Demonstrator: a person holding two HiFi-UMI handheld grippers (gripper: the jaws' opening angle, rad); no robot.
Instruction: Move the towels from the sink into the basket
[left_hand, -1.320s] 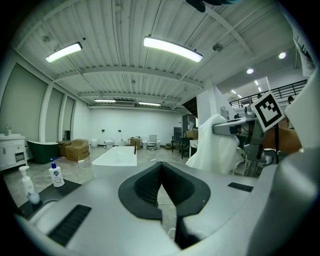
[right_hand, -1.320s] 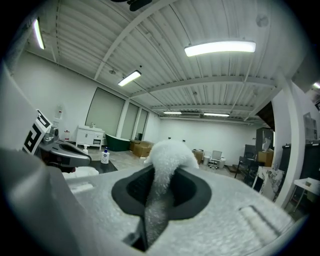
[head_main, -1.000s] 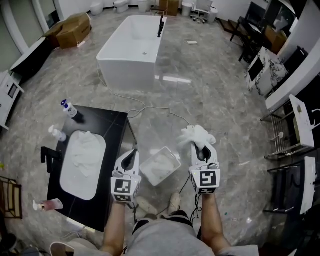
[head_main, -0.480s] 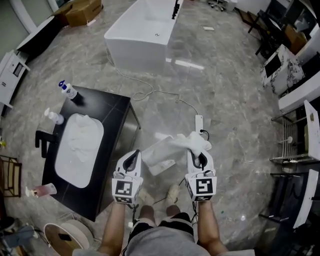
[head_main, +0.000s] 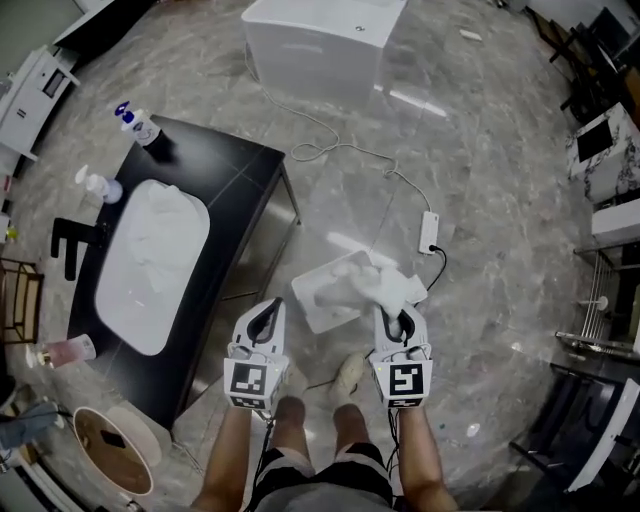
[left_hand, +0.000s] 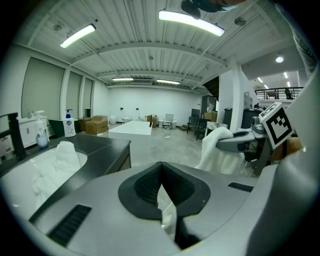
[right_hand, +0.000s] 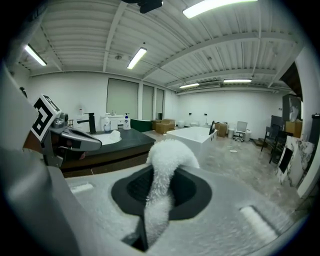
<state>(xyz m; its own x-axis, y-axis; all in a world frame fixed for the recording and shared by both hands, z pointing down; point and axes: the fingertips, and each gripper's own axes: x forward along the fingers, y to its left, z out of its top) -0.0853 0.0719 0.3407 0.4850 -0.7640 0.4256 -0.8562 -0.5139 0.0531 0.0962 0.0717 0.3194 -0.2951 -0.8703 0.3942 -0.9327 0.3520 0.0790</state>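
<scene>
One white towel is pinched in the right gripper, whose jaws are closed on it. Seen from the head, the cloth overlaps the right end of the white basket, which stands on the marble floor with more white cloth inside it. The left gripper is level with the right one, its jaws pressed together with nothing between them. It sits between the basket and the black counter.

More towels lie heaped in the sink set into that counter, well apart from the basket. A black faucet, a soap dispenser, a blue-capped bottle and a pink bottle ring the sink. A power strip and its cable lie on the floor beyond the basket, with a white bathtub farther off. The person's shoe is just beside the basket's near edge.
</scene>
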